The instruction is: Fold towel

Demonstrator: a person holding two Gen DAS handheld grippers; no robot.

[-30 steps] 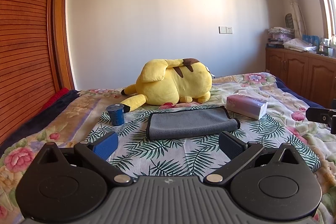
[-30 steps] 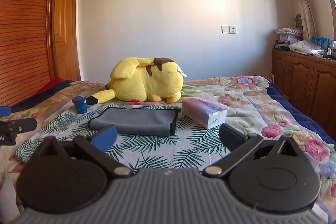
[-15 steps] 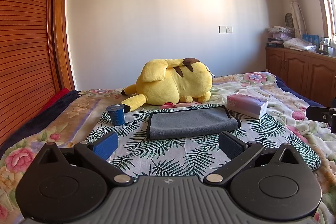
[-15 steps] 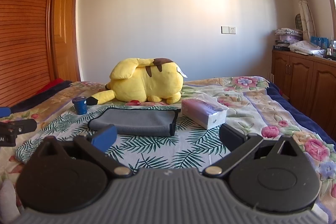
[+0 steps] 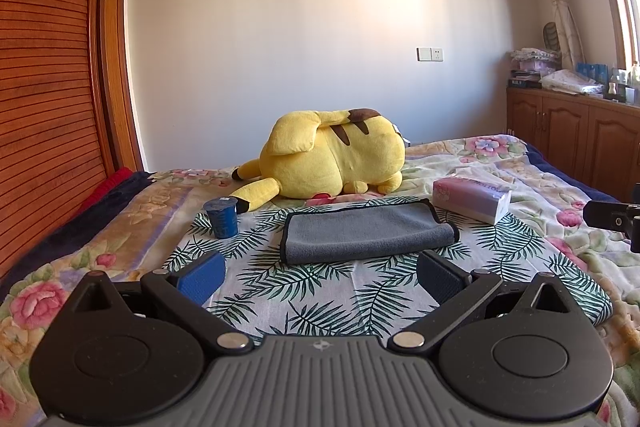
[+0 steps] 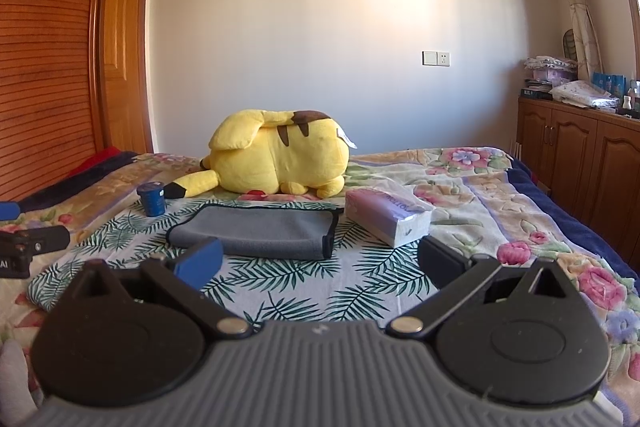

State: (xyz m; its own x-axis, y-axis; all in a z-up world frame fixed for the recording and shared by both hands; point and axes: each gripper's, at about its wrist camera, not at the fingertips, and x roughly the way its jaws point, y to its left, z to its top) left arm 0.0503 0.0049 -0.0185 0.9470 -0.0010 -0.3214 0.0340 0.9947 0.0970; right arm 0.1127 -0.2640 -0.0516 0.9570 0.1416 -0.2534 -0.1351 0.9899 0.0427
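Observation:
A grey towel with a dark hem [image 5: 366,231] lies folded flat on a palm-leaf cloth [image 5: 320,291] on the bed. It also shows in the right wrist view [image 6: 260,233]. My left gripper [image 5: 320,273] is open and empty, held just short of the towel's near edge. My right gripper [image 6: 318,263] is open and empty, in front of the towel and a little to its right. Each gripper shows at the edge of the other's view.
A yellow plush toy [image 5: 332,157] lies behind the towel. A blue cup [image 5: 222,217] stands left of it. A pink tissue pack [image 5: 472,199] lies right of it. A wooden wardrobe [image 5: 44,87] is on the left, low cabinets [image 5: 572,131] on the right.

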